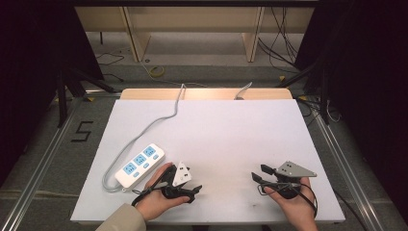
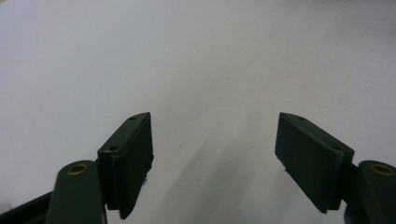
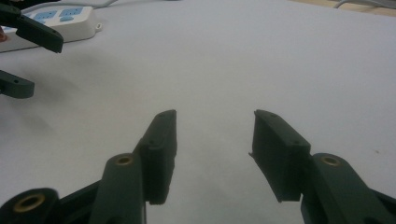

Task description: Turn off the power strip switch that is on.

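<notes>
A white power strip (image 1: 139, 164) with blue sockets lies on the white table (image 1: 216, 130) at the front left, and its grey cable (image 1: 163, 118) runs to the back edge. My left gripper (image 1: 192, 179) sits just right of the strip, held in a hand, open and empty. In the left gripper view the left gripper (image 2: 215, 154) has bare table between its jaws. My right gripper (image 1: 259, 173) rests at the front right, pointing left, open. The right gripper view shows the right gripper (image 3: 215, 135) with nothing in it, the power strip (image 3: 60, 21) far off, and the left gripper's fingers (image 3: 37, 32).
A second grey cable end (image 1: 243, 90) lies at the table's back edge. Behind the table stands a wooden frame (image 1: 192, 24), with loose cables (image 1: 281, 43) on the floor. A "5" (image 1: 82, 131) is marked on the floor at the left. Metal rails (image 1: 337, 154) flank the table.
</notes>
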Available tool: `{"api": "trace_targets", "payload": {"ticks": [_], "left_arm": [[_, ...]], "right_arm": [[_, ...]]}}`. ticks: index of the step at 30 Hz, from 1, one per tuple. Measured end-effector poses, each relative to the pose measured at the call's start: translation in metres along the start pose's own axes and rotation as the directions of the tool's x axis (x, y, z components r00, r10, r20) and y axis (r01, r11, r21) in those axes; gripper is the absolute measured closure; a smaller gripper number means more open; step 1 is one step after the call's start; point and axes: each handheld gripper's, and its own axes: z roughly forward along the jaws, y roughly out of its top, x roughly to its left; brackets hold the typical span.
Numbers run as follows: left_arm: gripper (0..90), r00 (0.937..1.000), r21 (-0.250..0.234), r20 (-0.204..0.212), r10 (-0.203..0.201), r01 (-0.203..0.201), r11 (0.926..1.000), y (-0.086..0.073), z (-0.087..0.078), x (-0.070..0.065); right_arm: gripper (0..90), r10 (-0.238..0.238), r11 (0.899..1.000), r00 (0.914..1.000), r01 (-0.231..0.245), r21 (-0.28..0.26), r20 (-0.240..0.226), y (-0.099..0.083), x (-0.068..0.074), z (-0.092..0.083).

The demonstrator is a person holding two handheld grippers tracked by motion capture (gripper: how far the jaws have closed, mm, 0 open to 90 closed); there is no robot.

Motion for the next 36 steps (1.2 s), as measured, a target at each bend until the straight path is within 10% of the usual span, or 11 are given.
{"api": "trace_targets", "payload": {"ticks": [24, 36], "left_arm": [[35.5, 0.9964, -0.026, -0.057, -0.063, 0.061, 0.9978, 0.008, -0.009, 0.006], [69.4, 0.9874, -0.001, -0.109, -0.115, 0.116, 0.9933, 0.014, -0.019, 0.014]], "right_arm": [[50.8, -0.011, 1.0, 0.9999, 0.011, 0.003, 0.002, 0.002, 0.0, 0.002], [50.8, -0.012, 1.0, 0.9999, 0.012, 0.004, 0.002, 0.002, 0.001, 0.003]]}}
